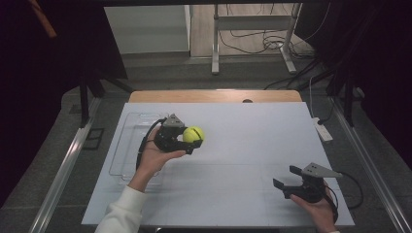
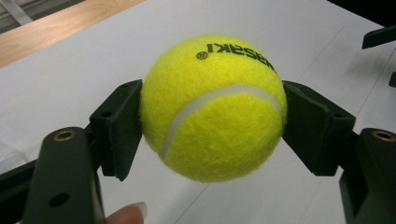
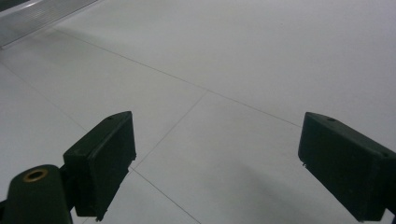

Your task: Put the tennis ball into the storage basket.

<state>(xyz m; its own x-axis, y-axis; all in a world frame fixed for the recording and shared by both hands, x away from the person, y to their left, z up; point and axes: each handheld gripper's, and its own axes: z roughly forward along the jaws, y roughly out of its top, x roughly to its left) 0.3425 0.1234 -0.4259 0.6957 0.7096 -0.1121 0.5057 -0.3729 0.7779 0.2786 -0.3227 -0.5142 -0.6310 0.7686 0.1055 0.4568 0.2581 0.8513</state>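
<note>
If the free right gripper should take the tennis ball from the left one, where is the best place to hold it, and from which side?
Probably across the middle of the tennis ball, on its widest part, coming from above or the front. The left gripper has its fingers pressed on both flanks, so only top and front stay bare. The right gripper stands open.

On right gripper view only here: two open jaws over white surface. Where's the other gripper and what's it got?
Observer: The left gripper is at the table's left part, shut on a yellow tennis ball.
Operator: Ball resting on the table or lifted?
Observer: Lifted, as far as I can tell; in the left gripper view the ball hangs between the pads with white table showing beneath it.
Operator: Anything near it?
Observer: A clear plastic tray lies on the table just left of that hand.
Operator: And my gripper?
Observer: The right gripper sits near the table's front right corner, jaws open, nothing between them.
</note>
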